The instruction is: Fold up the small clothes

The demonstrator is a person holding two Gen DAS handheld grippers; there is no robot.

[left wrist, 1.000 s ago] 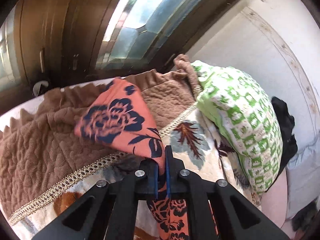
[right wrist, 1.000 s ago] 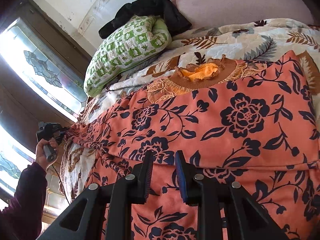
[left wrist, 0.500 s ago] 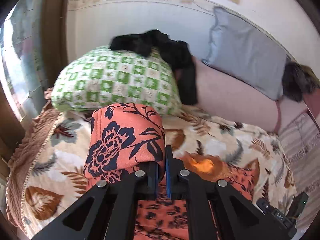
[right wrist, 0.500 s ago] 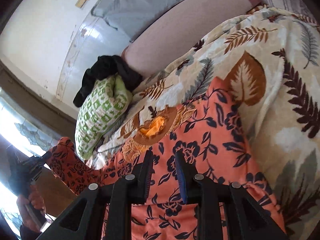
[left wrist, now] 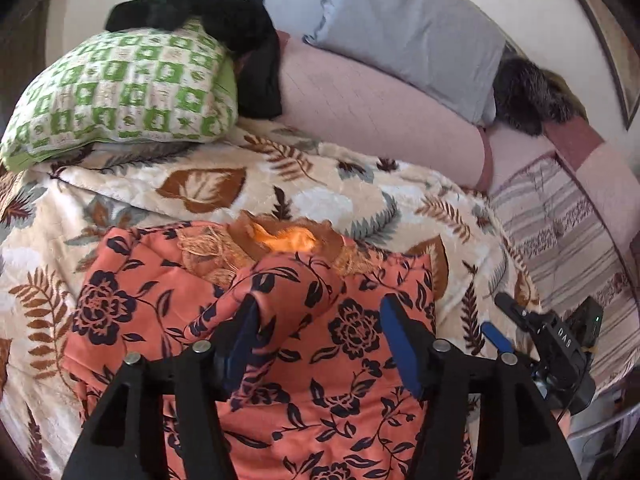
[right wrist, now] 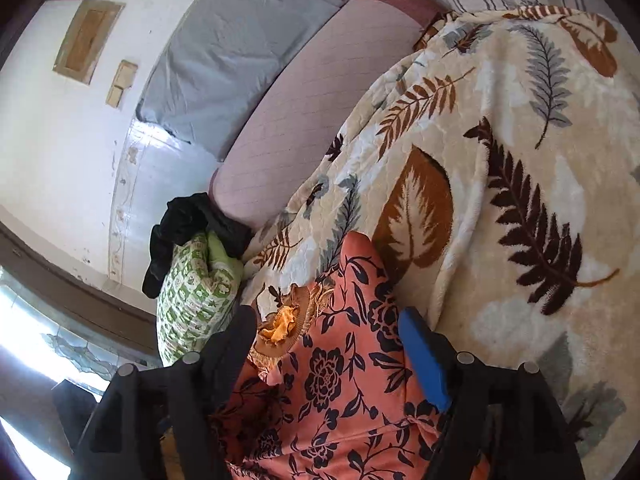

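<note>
An orange garment with dark blue flowers (left wrist: 352, 344) lies on the leaf-patterned blanket (left wrist: 200, 192), its brown neckline with orange lining (left wrist: 288, 236) toward the pillows. A folded flap of it lies across the middle. My left gripper (left wrist: 320, 344) is open just above the garment, the flap's edge against its left finger. My right gripper (right wrist: 332, 364) is open over the same garment (right wrist: 340, 400) near its right edge, and shows in the left wrist view (left wrist: 552, 344) at lower right.
A green checked pillow (left wrist: 120, 92) with a black cloth (left wrist: 224, 28) on it lies at the back left. A pink bolster (left wrist: 380, 116) and a grey pillow (left wrist: 408, 28) line the wall. A striped sheet (left wrist: 560, 232) is at right.
My left gripper carried the garment's left part over onto the middle and opened, letting it go. My right gripper opened wide and moved toward the garment's right edge.
</note>
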